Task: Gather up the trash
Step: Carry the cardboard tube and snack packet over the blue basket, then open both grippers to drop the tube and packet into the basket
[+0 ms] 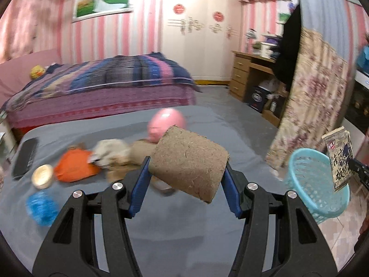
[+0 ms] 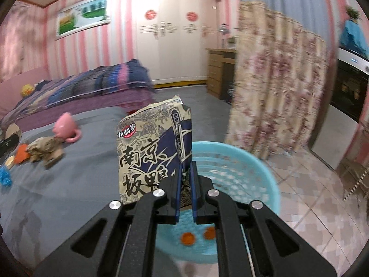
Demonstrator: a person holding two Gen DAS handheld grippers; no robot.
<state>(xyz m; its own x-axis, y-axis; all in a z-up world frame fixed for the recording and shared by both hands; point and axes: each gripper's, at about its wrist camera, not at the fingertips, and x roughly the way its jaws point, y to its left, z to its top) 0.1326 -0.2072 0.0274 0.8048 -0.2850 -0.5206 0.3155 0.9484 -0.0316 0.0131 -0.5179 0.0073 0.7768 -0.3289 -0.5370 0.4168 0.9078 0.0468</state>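
My left tongs [image 1: 186, 173] clamp a brown cardboard tube [image 1: 189, 164] above the grey-sheeted tabletop [image 1: 207, 127]. My right tongs [image 2: 185, 182] pinch a torn printed snack wrapper [image 2: 152, 152] over the light blue plastic basket [image 2: 253, 161], which holds two orange scraps [image 2: 188, 239].

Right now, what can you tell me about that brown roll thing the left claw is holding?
The brown roll looks like a short cardboard tube, rough and speckled with pale fibres. It is tilted, its far end higher than its near end. The left claw is shut on it, blue pads pressing each side. It hangs in the air above the grey sheet, touching nothing else.
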